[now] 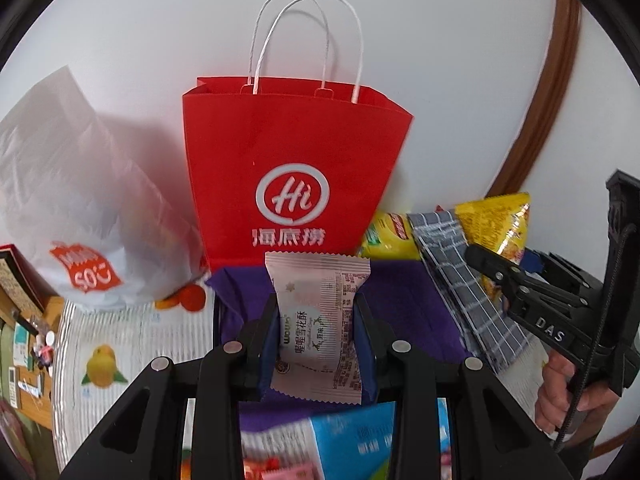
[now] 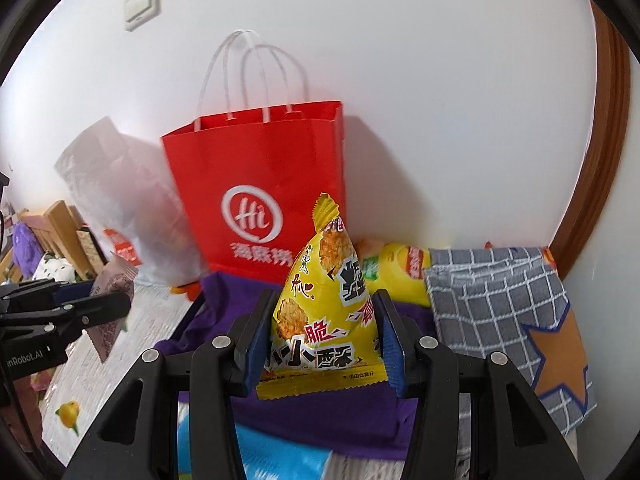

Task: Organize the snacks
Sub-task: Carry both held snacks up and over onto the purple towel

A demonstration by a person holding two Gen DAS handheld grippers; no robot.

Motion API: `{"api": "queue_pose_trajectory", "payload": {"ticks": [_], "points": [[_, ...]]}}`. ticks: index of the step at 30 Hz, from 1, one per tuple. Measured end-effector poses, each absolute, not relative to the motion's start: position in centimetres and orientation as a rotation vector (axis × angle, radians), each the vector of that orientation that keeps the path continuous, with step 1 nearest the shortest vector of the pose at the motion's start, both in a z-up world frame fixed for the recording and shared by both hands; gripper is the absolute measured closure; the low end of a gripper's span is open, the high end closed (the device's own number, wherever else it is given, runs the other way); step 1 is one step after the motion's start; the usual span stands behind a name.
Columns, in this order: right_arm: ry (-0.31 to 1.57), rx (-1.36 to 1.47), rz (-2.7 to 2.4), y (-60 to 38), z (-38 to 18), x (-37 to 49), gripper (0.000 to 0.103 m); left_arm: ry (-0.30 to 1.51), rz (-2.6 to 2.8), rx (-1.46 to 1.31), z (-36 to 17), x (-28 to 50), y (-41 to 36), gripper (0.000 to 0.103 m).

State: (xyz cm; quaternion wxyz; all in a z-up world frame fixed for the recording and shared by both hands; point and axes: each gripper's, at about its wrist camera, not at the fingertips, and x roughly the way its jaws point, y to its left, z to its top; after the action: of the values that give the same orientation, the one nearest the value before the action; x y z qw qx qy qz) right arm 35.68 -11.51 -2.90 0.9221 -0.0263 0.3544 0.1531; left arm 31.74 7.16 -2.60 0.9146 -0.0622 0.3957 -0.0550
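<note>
My left gripper [image 1: 316, 320] is shut on a pale pink snack packet [image 1: 320, 320], held upright above a purple cloth [image 1: 404, 304]. The right gripper [image 2: 324, 324] is shut on a yellow triangular snack bag [image 2: 320, 312]. Straight ahead a red paper bag [image 1: 292, 168] with white handles stands open against the wall; it also shows in the right wrist view as the red paper bag [image 2: 260, 184]. In the left wrist view the right gripper [image 1: 496, 272] appears at the right with the yellow bag [image 1: 500, 224]. The left gripper [image 2: 104, 308] with its pink packet [image 2: 112, 300] shows at the left of the right wrist view.
A white plastic bag [image 1: 72, 200] slumps left of the red bag. A grey checked cloth [image 2: 500, 292] and a yellow packet [image 2: 400, 268] lie at the right by the wall. More snack packets [image 1: 352, 436] lie below the grippers. A brown door frame [image 1: 548, 92] curves at the right.
</note>
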Motion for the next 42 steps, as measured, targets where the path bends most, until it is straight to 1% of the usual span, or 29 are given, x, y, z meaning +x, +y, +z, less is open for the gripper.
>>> {"api": "queue_pose_trajectory", "payload": {"ticks": [5, 7, 10, 21, 24, 28, 36, 42], "points": [[0.759, 0.001, 0.302, -13.0, -5.2, 38.5, 0.055, 0.827, -0.143, -0.144, -3.9, 34.9, 6.9, 0.071], [0.802, -0.003, 0.299, -13.1, -6.2, 39.5, 0.055, 0.836, -0.151, -0.148, -5.0, 35.8, 7.0, 0.071], [0.816, -0.007, 0.287, -13.7, -7.1, 40.4, 0.055, 0.887, -0.150, -0.140, -7.1, 37.1, 7.0, 0.071], [0.901, -0.020, 0.277, -14.8, -11.4, 42.5, 0.055, 0.974, -0.157, -0.183, -12.0, 38.7, 8.2, 0.071], [0.898, -0.024, 0.277, -15.0, -11.6, 42.6, 0.055, 0.988, -0.166, -0.197, -12.5, 39.2, 8.2, 0.071], [0.899, -0.025, 0.285, -15.2, -11.8, 42.7, 0.055, 0.971, -0.169, -0.171, -11.7, 38.9, 7.6, 0.071], [0.951, -0.048, 0.317, -14.6, -12.0, 43.0, 0.055, 0.988, -0.151, -0.170, -11.5, 39.2, 7.8, 0.071], [0.981, -0.092, 0.325, -13.7, -13.1, 43.2, 0.055, 1.033, -0.102, -0.187, -13.0, 40.1, 9.0, 0.071]]}}
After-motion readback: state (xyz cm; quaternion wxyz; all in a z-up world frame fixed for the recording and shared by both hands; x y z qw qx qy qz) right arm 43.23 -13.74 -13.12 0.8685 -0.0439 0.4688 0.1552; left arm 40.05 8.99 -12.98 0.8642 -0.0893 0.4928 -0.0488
